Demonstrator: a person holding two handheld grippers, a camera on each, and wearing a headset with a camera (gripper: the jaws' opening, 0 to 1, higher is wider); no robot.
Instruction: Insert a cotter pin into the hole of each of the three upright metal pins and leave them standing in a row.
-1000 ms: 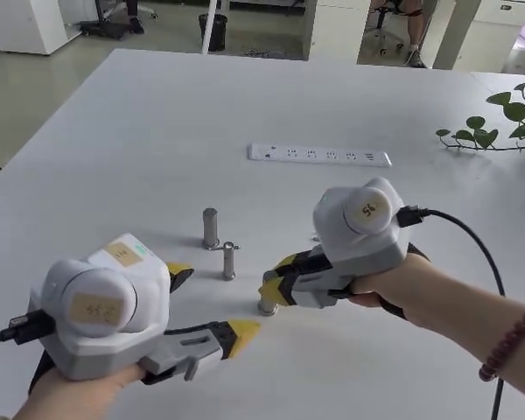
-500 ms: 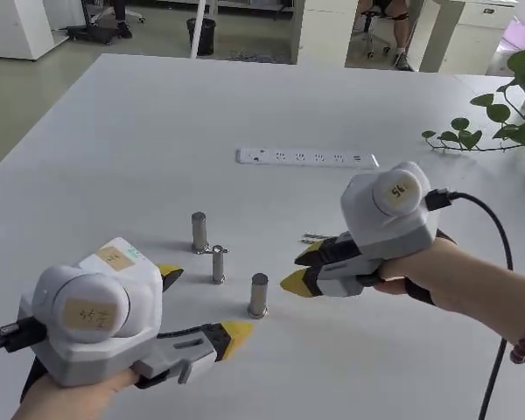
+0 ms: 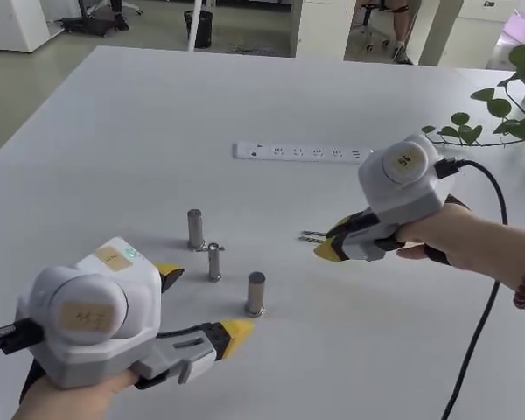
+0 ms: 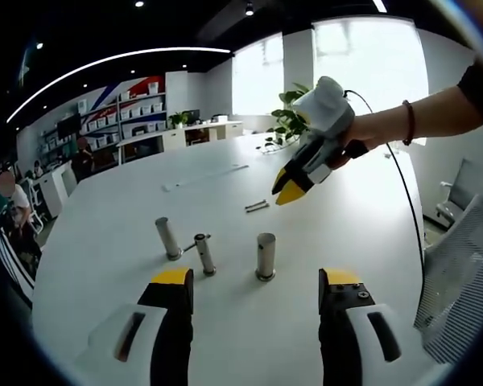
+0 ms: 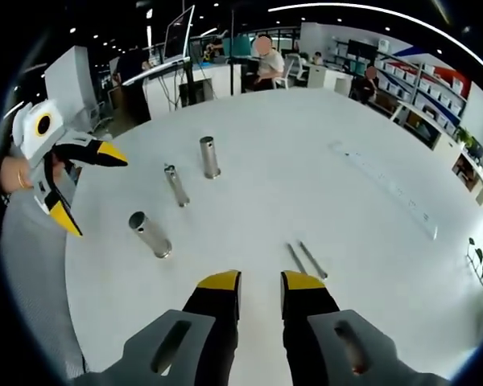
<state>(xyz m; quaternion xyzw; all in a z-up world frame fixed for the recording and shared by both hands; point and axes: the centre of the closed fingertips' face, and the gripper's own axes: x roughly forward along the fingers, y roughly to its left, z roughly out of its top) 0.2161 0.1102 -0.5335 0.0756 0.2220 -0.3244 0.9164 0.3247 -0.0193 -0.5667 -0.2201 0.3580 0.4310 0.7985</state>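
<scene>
Three upright metal pins stand in a slanted row: a far one (image 3: 195, 229), a middle one (image 3: 213, 262) with a cotter pin through its top, and a near one (image 3: 255, 294). Two loose cotter pins (image 3: 311, 235) lie on the table to their right. My right gripper (image 3: 328, 250) hovers just right of those cotter pins (image 5: 306, 259), and its jaws stand a narrow gap apart with nothing between them. My left gripper (image 3: 204, 303) is wide open and holds nothing, near the table's front and facing the near pin (image 4: 265, 256).
A white power strip (image 3: 302, 152) lies further back on the white table (image 3: 114, 140). A potted plant's leaves (image 3: 499, 114) hang over the far right. The right gripper's black cable (image 3: 481, 324) trails over the table's right side.
My right gripper has drawn back from the near pin, moved right and away toward the loose cotter pins, and narrowed its jaws. The left gripper has stayed put.
</scene>
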